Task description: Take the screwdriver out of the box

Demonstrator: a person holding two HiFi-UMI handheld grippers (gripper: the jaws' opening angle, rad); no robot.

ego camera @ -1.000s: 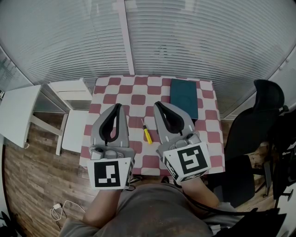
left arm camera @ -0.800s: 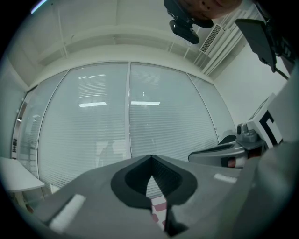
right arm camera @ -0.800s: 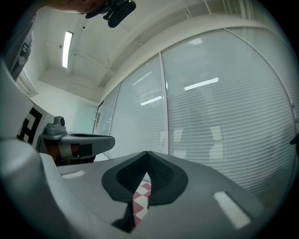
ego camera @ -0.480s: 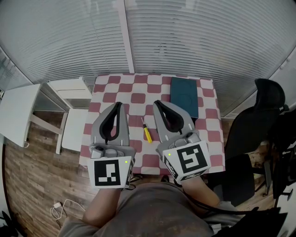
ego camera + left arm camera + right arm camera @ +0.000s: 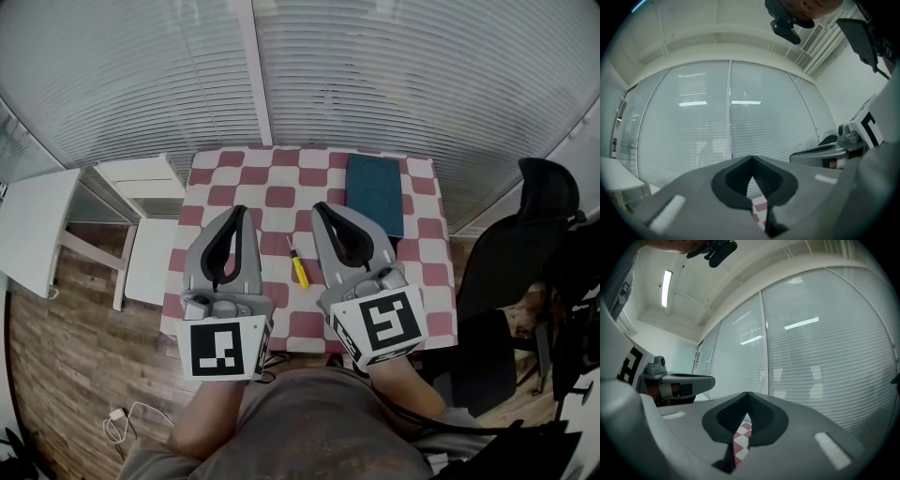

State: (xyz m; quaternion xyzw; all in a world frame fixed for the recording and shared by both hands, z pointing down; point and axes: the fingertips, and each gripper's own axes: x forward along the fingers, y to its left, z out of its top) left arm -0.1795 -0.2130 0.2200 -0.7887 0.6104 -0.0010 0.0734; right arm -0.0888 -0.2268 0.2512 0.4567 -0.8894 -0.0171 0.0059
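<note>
A small screwdriver (image 5: 297, 266) with a yellow handle lies on the red-and-white checked table (image 5: 281, 178), between my two grippers. A flat dark teal box (image 5: 375, 194), lid closed, rests at the table's far right. My left gripper (image 5: 240, 215) is held level over the table's left side, its jaws meeting at the tips with nothing in them. My right gripper (image 5: 320, 209) is held level to the right of the screwdriver, also shut and empty. In both gripper views the tips touch (image 5: 751, 158) (image 5: 747, 393), and only blinds show ahead.
A white side table (image 5: 141, 183) and a white bench (image 5: 37, 225) stand left of the checked table. A black office chair (image 5: 525, 253) is at the right. Closed window blinds (image 5: 375, 75) fill the far side. A cable (image 5: 127, 427) lies on the wooden floor.
</note>
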